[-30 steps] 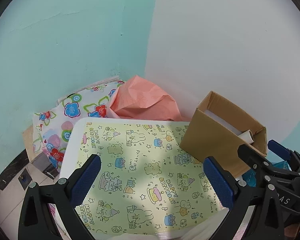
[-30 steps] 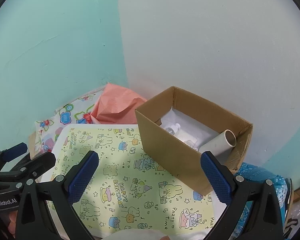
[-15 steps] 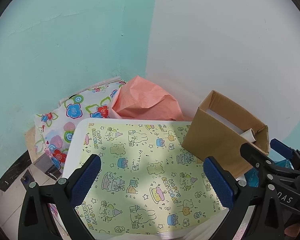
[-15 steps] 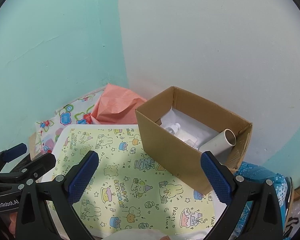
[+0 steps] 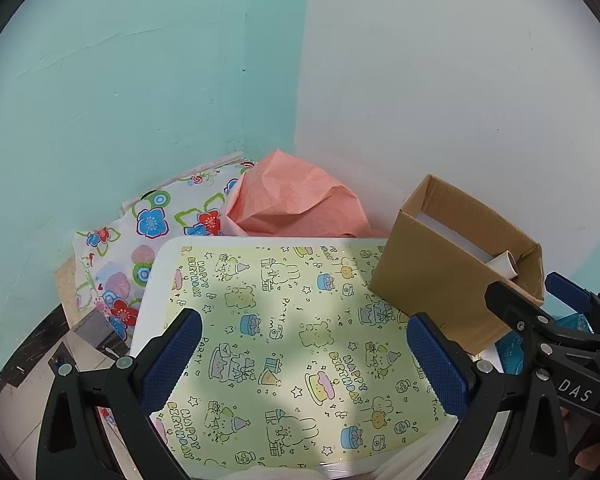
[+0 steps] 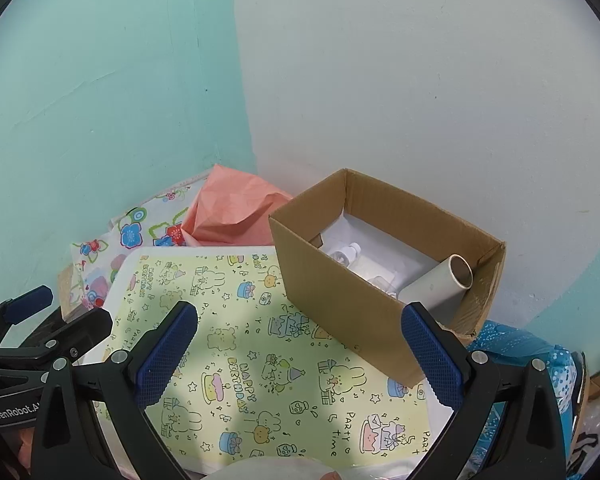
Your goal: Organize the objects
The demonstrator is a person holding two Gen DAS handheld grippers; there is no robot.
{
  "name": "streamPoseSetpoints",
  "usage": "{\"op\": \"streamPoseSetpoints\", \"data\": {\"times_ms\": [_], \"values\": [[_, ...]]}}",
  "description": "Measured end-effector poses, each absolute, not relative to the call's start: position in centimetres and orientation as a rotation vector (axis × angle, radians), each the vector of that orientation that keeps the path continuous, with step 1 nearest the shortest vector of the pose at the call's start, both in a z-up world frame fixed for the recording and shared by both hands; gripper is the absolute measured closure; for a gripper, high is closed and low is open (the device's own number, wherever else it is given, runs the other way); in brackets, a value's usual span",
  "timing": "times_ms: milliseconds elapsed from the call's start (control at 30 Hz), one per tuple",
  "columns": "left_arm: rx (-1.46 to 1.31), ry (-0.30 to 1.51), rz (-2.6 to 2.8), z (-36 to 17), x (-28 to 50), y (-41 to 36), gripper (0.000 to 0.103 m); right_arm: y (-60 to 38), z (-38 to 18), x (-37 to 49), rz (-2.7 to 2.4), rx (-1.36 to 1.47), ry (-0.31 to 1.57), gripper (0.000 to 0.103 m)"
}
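A small white table (image 5: 153, 285) is covered by a yellow birthday-print sheet (image 5: 292, 312). At its far right corner stands an open cardboard box (image 5: 444, 276) (image 6: 340, 292). Inside the box a white cardboard tube (image 6: 440, 284) leans on the right wall, and a small clear bottle (image 6: 346, 254) lies on white paper. My left gripper (image 5: 304, 360) hovers open over the sheet's near half with nothing between its blue pads. My right gripper (image 6: 298, 354) is also open and empty, just in front of the box. Each gripper shows at the edge of the other's view.
Crumpled pink paper (image 5: 296, 204) and a floral cloth (image 5: 148, 232) fill the corner behind the table, against teal and white walls. Blue patterned fabric (image 6: 520, 348) lies right of the box. A white rounded thing (image 6: 268, 468) sits at the table's near edge.
The left wrist view has drifted very slightly. Both grippers stay open, and nothing on the table has moved.
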State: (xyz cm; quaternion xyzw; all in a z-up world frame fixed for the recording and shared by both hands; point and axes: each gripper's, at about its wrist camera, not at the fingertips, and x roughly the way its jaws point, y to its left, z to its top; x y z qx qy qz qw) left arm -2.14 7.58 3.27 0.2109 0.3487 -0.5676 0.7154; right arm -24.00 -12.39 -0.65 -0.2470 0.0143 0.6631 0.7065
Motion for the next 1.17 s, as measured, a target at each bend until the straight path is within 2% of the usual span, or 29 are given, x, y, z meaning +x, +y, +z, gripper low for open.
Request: {"op": "streamPoseSetpoints", "data": {"times_ms": [1167], "values": [[0.504,0.756,-1.23,3.13,-2.32,7.72,0.0,-12.51,-0.94,-24.41,1.459,-0.551,0.045,0.0]]}}
